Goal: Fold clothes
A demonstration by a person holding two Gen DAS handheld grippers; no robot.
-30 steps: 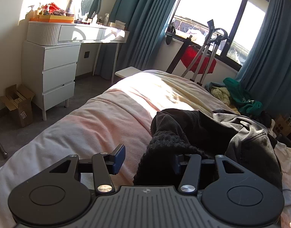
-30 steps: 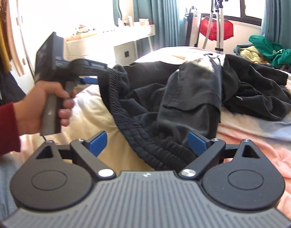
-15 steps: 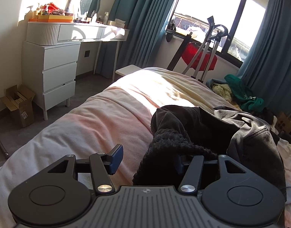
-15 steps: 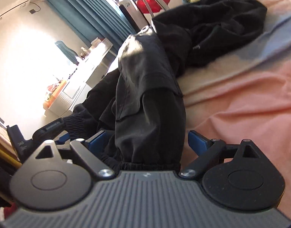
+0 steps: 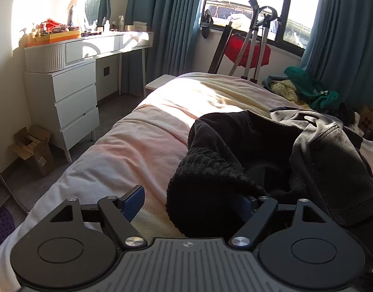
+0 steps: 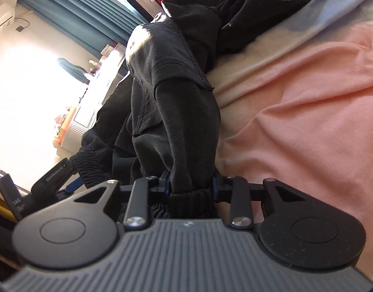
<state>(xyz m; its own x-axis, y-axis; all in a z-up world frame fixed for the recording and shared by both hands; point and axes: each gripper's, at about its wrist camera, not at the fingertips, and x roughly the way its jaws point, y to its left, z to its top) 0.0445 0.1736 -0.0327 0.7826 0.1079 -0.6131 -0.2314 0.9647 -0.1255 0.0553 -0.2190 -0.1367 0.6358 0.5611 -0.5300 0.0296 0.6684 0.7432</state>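
Observation:
Black trousers (image 5: 271,160) lie bunched on the bed. Their ribbed elastic waistband (image 5: 205,185) hangs between the jaws of my left gripper (image 5: 193,202), which stand wide apart. In the right wrist view my right gripper (image 6: 190,186) is shut on the elastic cuff (image 6: 191,196) of a trouser leg (image 6: 186,121). The left gripper (image 6: 50,177) shows at the left of that view, at the waistband (image 6: 89,168).
The bed has a pink blanket (image 6: 308,97) and a cream sheet (image 5: 210,95). A white dresser (image 5: 69,82), a cardboard box (image 5: 33,148), a red-and-metal stand (image 5: 249,48) and a pile of green and yellow clothes (image 5: 305,90) stand around it.
My right gripper has tilted, moved onto the trouser leg and shut on its cuff. The left gripper has barely moved and its jaws stay wide apart.

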